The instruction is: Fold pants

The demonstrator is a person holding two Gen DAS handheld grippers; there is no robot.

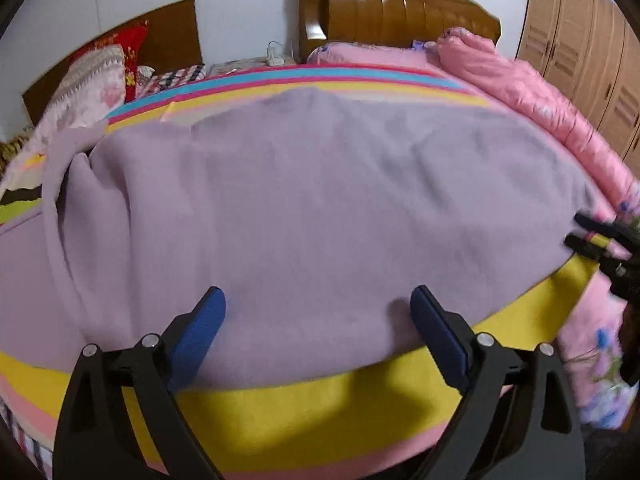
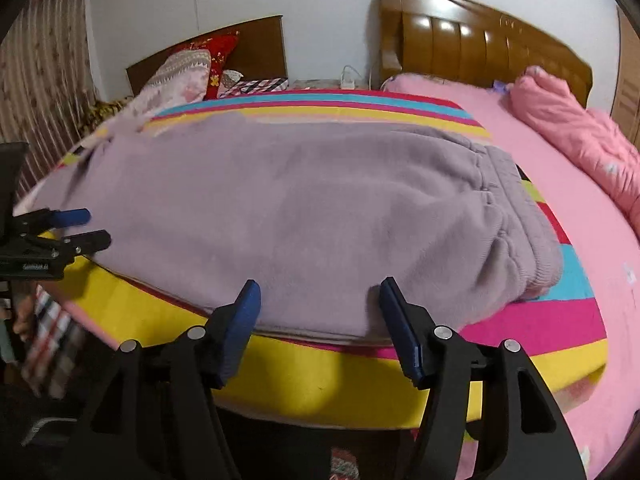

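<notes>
Lilac fleece pants (image 1: 320,184) lie spread flat across a striped blanket (image 1: 300,412) on the bed. In the right wrist view the pants (image 2: 280,208) show their gathered waistband (image 2: 516,220) at the right end. My left gripper (image 1: 316,296) is open over the near edge of the fabric, its blue pads wide apart and gripping nothing. My right gripper (image 2: 319,284) is also open over the near edge, close to the waistband end, with nothing held. Each gripper shows in the other's view: the right gripper (image 1: 580,232) at the far right, the left gripper (image 2: 88,226) at the far left.
A rolled pink quilt (image 2: 580,148) lies along the right side of the bed. Behind stand a wooden headboard (image 1: 400,12) and a wardrobe (image 1: 580,40). Pillows (image 1: 88,80) are heaped at the left. The near bed edge (image 2: 320,376) drops off below the grippers.
</notes>
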